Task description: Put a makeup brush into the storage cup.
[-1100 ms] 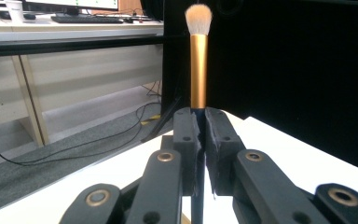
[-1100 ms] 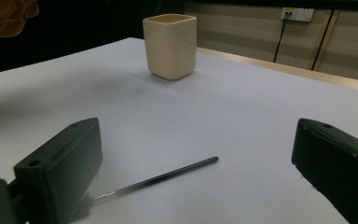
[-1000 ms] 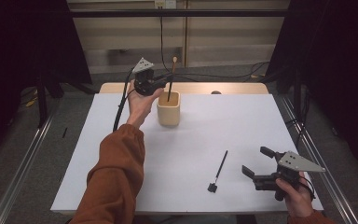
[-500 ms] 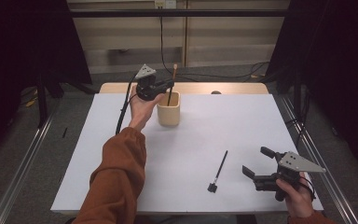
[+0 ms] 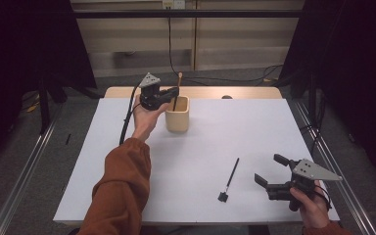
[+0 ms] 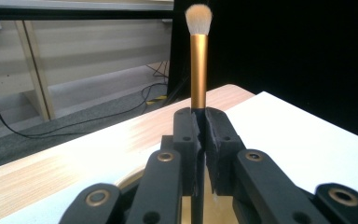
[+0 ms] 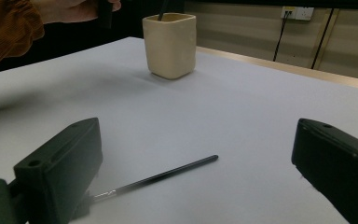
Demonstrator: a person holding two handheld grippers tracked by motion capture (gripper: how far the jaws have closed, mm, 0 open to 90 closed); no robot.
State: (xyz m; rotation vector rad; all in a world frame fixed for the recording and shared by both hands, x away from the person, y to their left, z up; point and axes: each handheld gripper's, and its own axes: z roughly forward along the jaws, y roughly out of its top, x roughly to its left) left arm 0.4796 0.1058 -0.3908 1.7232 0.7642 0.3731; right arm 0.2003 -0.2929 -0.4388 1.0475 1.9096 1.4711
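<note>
A cream cup stands at the back of the white table. My left gripper hovers at the cup's rim, shut on a makeup brush that stands upright with its lower end inside the cup. In the left gripper view the jaws pinch the brush just below its gold ferrule, with the pale bristles on top. A thin black brush lies flat on the table at the front right. My right gripper rests open just right of it. In the right gripper view the black brush lies between the spread jaws, and the cup stands farther off.
A strip of bare wooden tabletop runs along the back edge behind the white sheet. Cables trail on the floor beyond the table. Metal rails flank both sides. An orange sleeve reaches across the left half.
The left gripper has lowered the gold brush deeper into the cup. The right gripper and the black brush have not moved.
</note>
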